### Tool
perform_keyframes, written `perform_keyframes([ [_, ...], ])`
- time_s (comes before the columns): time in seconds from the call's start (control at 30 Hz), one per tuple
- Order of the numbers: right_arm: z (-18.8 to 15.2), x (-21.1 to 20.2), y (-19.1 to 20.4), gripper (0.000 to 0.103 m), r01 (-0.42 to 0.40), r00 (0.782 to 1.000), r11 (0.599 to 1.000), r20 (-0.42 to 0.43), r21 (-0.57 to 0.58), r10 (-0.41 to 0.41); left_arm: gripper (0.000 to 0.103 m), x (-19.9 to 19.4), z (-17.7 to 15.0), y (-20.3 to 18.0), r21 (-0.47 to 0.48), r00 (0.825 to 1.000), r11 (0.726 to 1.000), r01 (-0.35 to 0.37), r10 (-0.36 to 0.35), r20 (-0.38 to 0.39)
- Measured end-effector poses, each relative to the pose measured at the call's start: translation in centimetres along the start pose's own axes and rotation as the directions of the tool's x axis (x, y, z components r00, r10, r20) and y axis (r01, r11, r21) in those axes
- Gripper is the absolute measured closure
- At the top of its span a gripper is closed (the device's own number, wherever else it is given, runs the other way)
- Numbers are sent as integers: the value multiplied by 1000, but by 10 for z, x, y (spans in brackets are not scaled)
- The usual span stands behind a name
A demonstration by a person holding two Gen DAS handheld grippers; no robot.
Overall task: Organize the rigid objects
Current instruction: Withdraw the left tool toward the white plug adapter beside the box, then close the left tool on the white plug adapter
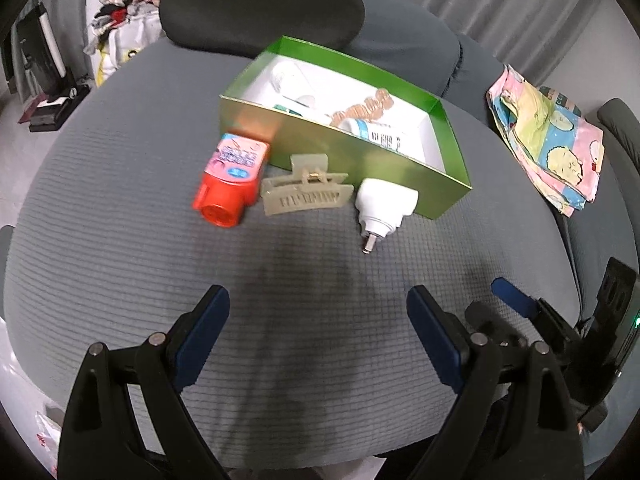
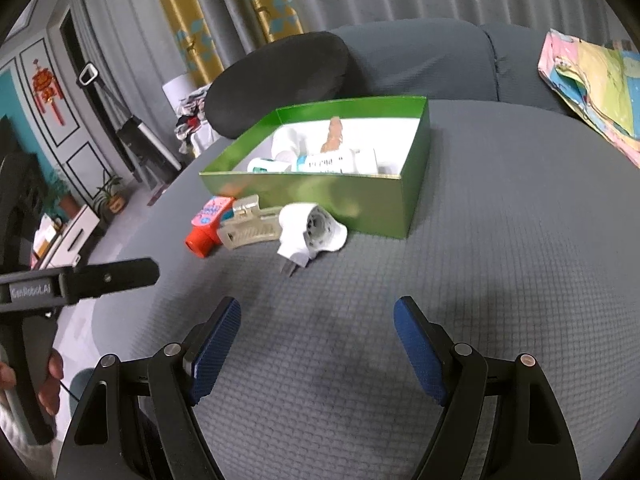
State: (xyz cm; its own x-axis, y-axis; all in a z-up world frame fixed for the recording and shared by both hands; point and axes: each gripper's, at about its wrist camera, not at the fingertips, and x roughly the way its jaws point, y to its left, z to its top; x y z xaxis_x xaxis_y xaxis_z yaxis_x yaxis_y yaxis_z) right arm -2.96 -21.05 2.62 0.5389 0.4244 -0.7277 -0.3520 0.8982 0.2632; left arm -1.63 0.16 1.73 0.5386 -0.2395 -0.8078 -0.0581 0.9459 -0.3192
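An open green box [image 1: 360, 160] [image 2: 320, 196] stands on the grey cushion and holds a white tube [image 2: 336, 162], a brown item [image 2: 334, 134] and other small things. In front of it lie a red and pink bottle [image 1: 230, 178] [image 2: 206, 226], a beige hair claw clip [image 1: 306, 194] [image 2: 250, 228] and a white plug adapter [image 1: 382, 206] [image 2: 308, 232]. My left gripper [image 1: 318, 300] hangs open short of the clip, with nothing between its fingers. My right gripper [image 2: 318, 308] is also open and holds nothing, short of the plug.
The grey quilted sofa seat [image 1: 160, 240] carries everything. A black cushion [image 1: 260, 4] sits behind the box. A folded colourful cloth [image 1: 548, 140] [image 2: 592, 92] lies at the right. A hand [image 2: 48, 380] holds the left gripper's handle at the left edge.
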Motion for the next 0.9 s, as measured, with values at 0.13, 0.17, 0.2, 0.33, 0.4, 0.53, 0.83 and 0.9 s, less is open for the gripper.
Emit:
perform_keyframes([
  [0.13, -7, 6, 0, 23, 4, 1000, 1000, -18, -15, -4, 13, 15, 0, -1, -8, 999, 1000, 24, -24, -41],
  [0.17, -8, 9, -2, 23, -4, 1000, 1000, -23, -10, 3, 13, 18, 0, -1, -11, 998, 1000, 27, -28, -51],
  [0.2, -8, 10, -2, 23, -6, 1000, 1000, -24, -7, 6, 13, 23, 0, -1, -15, 997, 999, 35, -36, -64],
  [0.33, -5, 20, -5, 23, -22, 999, 1000, -32, -4, 22, 13, 33, 4, -4, -28, 994, 998, 60, -62, -87],
  [0.4, -4, 25, -4, 23, -25, 999, 1000, -35, -11, 25, 13, 36, 9, -7, -29, 993, 997, 72, -74, -88],
  [0.53, 5, 36, -2, 23, -46, 998, 998, -32, -32, 45, 13, 45, 19, -16, -14, 994, 997, 76, -76, -80],
  [0.83, 28, 71, -1, 23, -79, 996, 994, -50, -79, 75, 13, 79, 37, -31, 31, 990, 996, 87, -83, -113],
  [0.9, 32, 79, -2, 23, -89, 995, 992, -58, -86, 84, 13, 85, 39, -31, 27, 988, 995, 99, -95, -124],
])
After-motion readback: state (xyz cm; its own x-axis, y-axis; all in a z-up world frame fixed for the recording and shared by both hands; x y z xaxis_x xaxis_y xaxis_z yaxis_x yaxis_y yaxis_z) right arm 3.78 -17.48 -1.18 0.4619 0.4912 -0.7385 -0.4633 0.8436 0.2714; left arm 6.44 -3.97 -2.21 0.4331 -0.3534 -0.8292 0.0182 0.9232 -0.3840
